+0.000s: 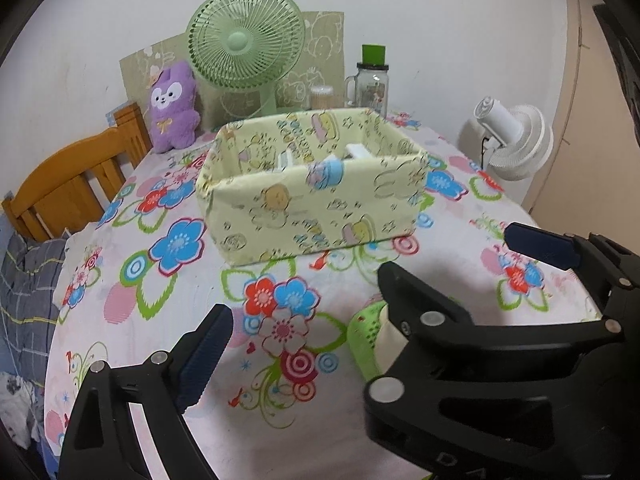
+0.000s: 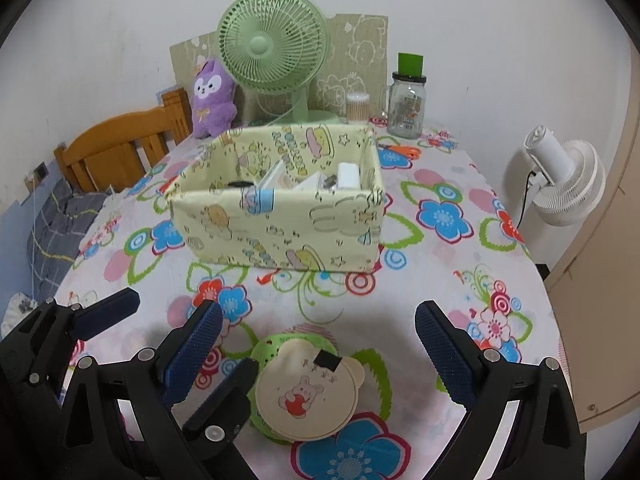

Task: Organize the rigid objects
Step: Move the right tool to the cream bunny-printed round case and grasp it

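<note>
Just before the yellow storage box (image 2: 280, 208), the bear-faced compact (image 2: 306, 390) lies on our bench (image 2: 420, 292); both claws, right (image 2: 318, 354) and left (image 1: 368, 304), released. Light, stiff, slick: we would pinch its rim.

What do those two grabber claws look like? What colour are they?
Both are chunky black plastic claws with round silver bolts. The left gripper and the right gripper each have two fingers tipped with dark blue pads covered in tiny bumps. White letters are printed on one black frame. No sleeves or cables show.
</note>
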Demonstrator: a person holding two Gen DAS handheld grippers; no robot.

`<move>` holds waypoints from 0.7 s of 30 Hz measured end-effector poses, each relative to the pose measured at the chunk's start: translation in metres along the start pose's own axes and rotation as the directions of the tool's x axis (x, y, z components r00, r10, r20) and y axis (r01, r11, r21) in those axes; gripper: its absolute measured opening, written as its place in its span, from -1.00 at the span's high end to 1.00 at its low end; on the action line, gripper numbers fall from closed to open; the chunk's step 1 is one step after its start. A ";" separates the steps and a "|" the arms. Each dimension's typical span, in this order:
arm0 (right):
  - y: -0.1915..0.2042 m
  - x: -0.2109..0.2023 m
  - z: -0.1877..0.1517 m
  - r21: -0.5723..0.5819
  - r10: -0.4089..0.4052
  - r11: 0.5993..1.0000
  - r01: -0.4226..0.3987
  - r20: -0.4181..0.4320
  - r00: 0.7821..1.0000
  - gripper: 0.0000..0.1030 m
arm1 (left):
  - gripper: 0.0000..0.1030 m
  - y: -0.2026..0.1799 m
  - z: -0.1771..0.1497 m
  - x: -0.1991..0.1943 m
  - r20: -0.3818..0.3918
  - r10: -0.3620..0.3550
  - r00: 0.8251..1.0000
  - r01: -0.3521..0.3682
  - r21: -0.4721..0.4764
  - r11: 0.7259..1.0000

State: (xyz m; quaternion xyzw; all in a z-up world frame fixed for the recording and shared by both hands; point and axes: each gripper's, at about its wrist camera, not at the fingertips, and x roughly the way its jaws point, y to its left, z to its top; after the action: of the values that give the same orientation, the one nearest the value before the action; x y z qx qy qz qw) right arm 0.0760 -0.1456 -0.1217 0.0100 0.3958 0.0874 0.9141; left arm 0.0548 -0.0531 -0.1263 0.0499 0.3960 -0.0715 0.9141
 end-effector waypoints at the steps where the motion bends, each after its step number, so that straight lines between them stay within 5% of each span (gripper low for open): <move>1: 0.001 0.002 -0.003 0.002 0.000 1.000 0.000 -0.007 1.000 -0.91 | -0.83 0.001 -0.002 0.002 -0.004 0.004 1.000 -0.004 -0.001 1.000; 21: 0.014 0.032 -0.030 -0.002 -0.028 1.000 0.028 -0.089 0.996 -0.91 | -0.83 0.023 -0.035 0.032 -0.082 0.044 0.996 -0.046 -0.034 0.998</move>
State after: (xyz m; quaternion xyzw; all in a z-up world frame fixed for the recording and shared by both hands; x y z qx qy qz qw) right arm 0.0735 -0.1278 -0.1647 0.0003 0.4363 0.0749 0.8967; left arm 0.0555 -0.0279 -0.1725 0.0454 0.4327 -0.0418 0.8994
